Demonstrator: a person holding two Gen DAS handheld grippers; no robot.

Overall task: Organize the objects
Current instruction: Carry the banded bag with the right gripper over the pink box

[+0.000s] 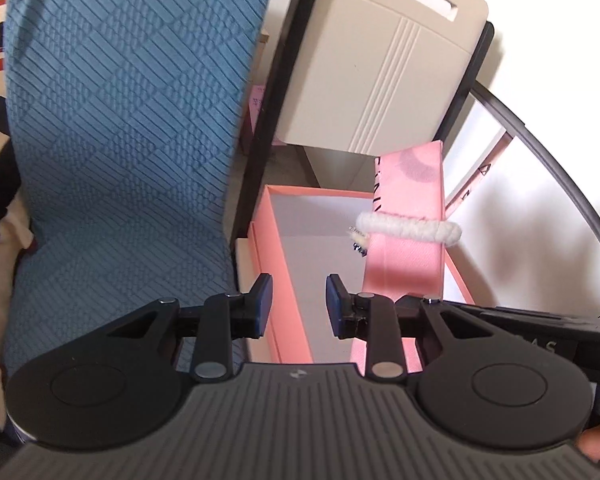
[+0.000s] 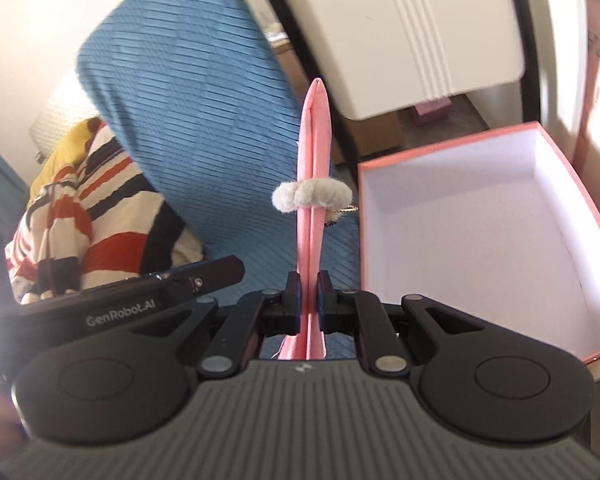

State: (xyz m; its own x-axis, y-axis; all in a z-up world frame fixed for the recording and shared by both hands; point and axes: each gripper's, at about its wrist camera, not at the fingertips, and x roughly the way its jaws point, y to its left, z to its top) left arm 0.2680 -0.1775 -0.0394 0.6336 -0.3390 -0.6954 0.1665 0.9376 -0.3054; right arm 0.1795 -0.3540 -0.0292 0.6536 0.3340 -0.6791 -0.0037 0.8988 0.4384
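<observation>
My right gripper (image 2: 309, 294) is shut on a folded pink paper bag (image 2: 315, 152), held edge-on and upright, with a white fluffy hair tie (image 2: 310, 195) looped around its middle. In the left wrist view the same pink bag (image 1: 410, 216) with the hair tie (image 1: 410, 229) hangs over the open pink box (image 1: 278, 240). My left gripper (image 1: 298, 306) is open just above the box's near left corner, with nothing between its fingers. The pink box (image 2: 572, 184) with a white inside lies to the right of the bag in the right wrist view.
A blue textured cushion (image 1: 128, 120) rises at the left, with striped fabric (image 2: 100, 220) beside it. A beige chair back (image 1: 384, 56) in a black frame stands behind the box. A dark curved rim (image 1: 560, 176) runs along the right. The left gripper's body (image 2: 148, 292) shows at lower left.
</observation>
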